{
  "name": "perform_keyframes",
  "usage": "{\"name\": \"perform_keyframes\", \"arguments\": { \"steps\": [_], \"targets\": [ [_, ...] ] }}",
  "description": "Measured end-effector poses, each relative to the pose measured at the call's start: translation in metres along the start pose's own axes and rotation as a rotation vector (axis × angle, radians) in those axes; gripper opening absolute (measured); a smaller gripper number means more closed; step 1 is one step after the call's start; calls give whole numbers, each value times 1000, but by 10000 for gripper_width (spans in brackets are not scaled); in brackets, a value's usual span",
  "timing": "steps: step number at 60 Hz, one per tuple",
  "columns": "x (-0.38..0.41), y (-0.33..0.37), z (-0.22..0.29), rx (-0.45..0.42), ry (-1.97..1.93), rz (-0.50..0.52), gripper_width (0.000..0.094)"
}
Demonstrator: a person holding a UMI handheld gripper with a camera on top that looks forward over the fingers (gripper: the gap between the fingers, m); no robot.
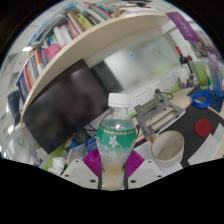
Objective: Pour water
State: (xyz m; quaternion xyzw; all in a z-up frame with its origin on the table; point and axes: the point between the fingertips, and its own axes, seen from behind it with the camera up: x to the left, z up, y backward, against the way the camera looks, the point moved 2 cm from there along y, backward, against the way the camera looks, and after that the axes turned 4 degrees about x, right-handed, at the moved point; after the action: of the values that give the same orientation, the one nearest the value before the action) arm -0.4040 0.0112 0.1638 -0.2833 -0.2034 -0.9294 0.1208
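A: Gripper (117,172), bottom centre of frame. State?

B: Pinching the bottle (117,148). A magenta pad (93,161) shows at the bottle's left side, pressed to it; the right pad is mostly hidden behind the bottle (only a sliver of colour there). Bottle stands upright in the grip, centre of frame.

A: Bottle details?

B: Clear plastic, white cap (119,100) on, green label around the upper body. Liquid level is hard to read; the lower part looks pale.

A: What lies just past it?

B: A paper cup (167,150), lower right of the bottle, near but apart from it, upright, mouth open. It sits on a white table (190,152). Cannot tell whether anything is in it.

A: Farther out?

B: Right of frame, on the table: a red round object (204,127) and above it a blue one (202,99), both too small to name. Left of centre, a dark monitor (62,108), screen off, tilted by the lens. Upper left, a shelf (60,42) packed with books, curving across the top of frame. Behind the bottle, centre right, desk clutter too blurred to sort out.
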Motion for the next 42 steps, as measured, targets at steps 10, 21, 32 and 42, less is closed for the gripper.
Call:
{"name": "perform_keyframes", "arguments": {
  "steps": [10, 21, 32, 42],
  "targets": [
    [-10, -1, 9, 108, -371, 71, 287],
    [4, 0, 11, 247, -880, 252, 288],
    [17, 4, 27, 271, -1262, 392, 286],
    [17, 3, 33, 273, -1440, 447, 286]
  ]
}}
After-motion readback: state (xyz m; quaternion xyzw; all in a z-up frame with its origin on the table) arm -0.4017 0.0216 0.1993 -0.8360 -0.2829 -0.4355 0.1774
